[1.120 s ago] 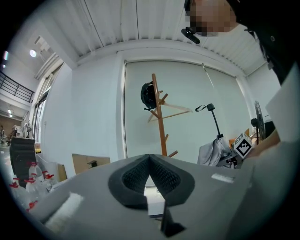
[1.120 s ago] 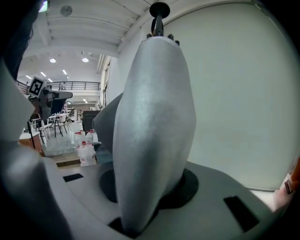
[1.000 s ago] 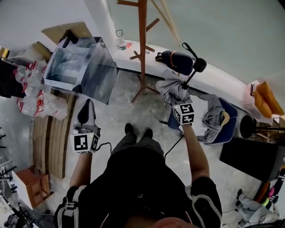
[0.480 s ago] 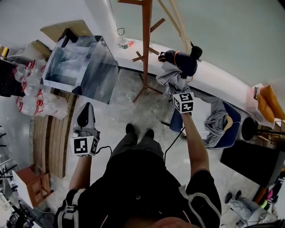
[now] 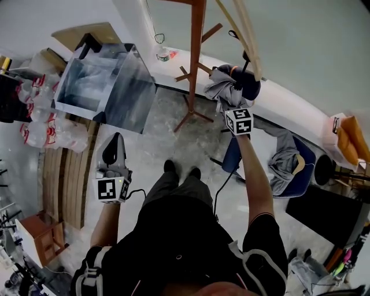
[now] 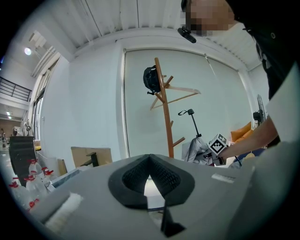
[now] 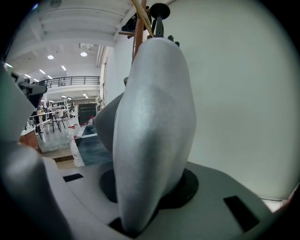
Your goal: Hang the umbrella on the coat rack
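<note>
My right gripper [image 5: 232,103] is shut on the folded grey umbrella [image 5: 219,88], held up close to the right of the wooden coat rack [image 5: 196,52]. In the right gripper view the grey umbrella fabric [image 7: 150,126] fills the space between the jaws, and its black handle [image 7: 159,10] points up beside the rack's pole [image 7: 137,33]. The left gripper view shows the coat rack [image 6: 165,112] with a dark item hung near its top, and the umbrella [image 6: 199,149] to its right. My left gripper [image 5: 114,141] hangs low at the left, shut and empty.
A clear box [image 5: 107,87] stands left of the rack. A dark bag [image 5: 248,84] lies on the white ledge [image 5: 300,110] behind the umbrella. A blue chair [image 5: 300,159] with a grey garment is at the right. Packs of bottles [image 5: 46,130] line the left side.
My right gripper has carried the umbrella up and left in the head view, closer to the rack's pegs. The left gripper has sunk slightly.
</note>
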